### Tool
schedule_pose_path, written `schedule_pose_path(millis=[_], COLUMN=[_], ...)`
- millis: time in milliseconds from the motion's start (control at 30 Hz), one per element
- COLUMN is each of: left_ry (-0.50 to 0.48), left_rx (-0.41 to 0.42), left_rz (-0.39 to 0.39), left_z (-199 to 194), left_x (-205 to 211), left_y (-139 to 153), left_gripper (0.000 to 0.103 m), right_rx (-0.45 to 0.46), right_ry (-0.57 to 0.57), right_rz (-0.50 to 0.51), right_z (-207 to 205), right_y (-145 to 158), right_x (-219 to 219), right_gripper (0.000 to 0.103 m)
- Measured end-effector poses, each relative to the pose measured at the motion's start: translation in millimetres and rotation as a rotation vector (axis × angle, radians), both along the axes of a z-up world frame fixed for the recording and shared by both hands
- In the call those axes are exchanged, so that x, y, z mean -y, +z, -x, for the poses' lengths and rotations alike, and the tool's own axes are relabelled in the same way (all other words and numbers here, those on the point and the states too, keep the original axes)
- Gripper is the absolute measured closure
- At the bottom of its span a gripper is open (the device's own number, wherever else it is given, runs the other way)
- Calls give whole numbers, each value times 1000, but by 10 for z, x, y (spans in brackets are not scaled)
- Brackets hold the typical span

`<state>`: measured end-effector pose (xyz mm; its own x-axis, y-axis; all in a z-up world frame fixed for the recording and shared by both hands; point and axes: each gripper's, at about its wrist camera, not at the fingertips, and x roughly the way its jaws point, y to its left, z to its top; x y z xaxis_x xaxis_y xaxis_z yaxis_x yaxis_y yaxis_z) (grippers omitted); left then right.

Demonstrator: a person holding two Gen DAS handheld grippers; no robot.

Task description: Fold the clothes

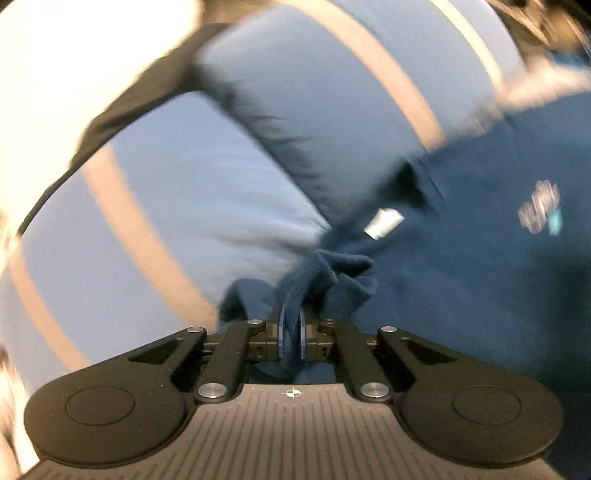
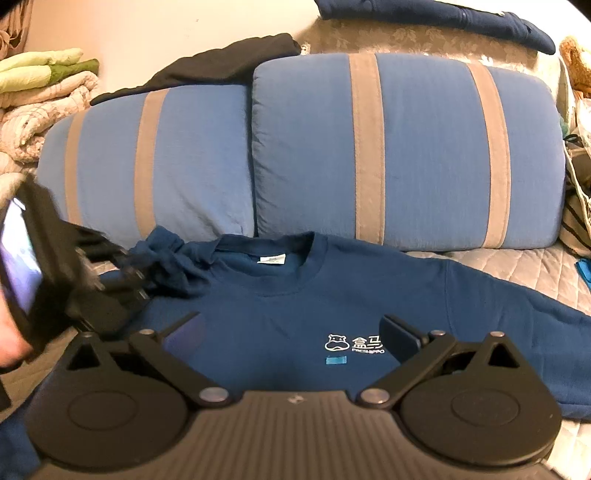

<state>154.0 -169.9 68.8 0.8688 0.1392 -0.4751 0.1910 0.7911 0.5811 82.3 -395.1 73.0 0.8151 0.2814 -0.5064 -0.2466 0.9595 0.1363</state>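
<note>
Navy sweatshirt [image 2: 280, 314] lies front-up on the quilted sofa seat [image 2: 517, 269], collar toward the two blue cushions with grey stripes [image 2: 406, 147], white neck label [image 2: 271, 260] visible inside the collar, white hippo logo [image 2: 354, 343] on the chest with a small light-blue patch just below it. One sleeve runs flat out toward the right edge of the right wrist view. The other shoulder/sleeve area is bunched into a wad at the left of the collar. Left claw [image 1: 291, 338] is clenched on that wad: left wrist view shows a fold of navy fabric pinched between the two pads, cloth puckering just past them. That view is motion-blurred, so the cushions and logo are smeared. In the right wrist view the left claw [image 2: 136, 280] comes in from the left edge, with part of a hand [image 2: 11, 339] on the unit. Right claw [image 2: 291, 336] is released, fingers spread wide, sitting over the chest of the sweatshirt with nothing between the pads; can't tell if it touches the fabric. Behind the cushions: a black garment [image 2: 229, 62] draped on the left cushion top, another navy garment [image 2: 443, 18] on the sofa back, folded blankets [image 2: 44, 92] stacked far left.
</note>
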Motion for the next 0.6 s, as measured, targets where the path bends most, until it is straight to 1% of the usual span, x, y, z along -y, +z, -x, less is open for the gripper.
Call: schedule_pose_path(millis=[133,300,467,600], left_ry=[71,144,209,296], left_rx=[60,118,175,209], left_rz=[180,351,464,557], left_z=[93,257,525,771], left_x=[-315,-676,-971,-1212], left_y=[389,767,1004,1050], left_gripper=[95,95,95,95], right_rx=[-11,-27,-48,-60], right_ry=[-4,-3,-7,-19], right_rz=[-7,-10,-21,-30], right_z=[0,-3,-17,-24], right_y=[-11,-27,-41,-50], right_x=[6,11,28,51], right_gripper=[0,0,0,0])
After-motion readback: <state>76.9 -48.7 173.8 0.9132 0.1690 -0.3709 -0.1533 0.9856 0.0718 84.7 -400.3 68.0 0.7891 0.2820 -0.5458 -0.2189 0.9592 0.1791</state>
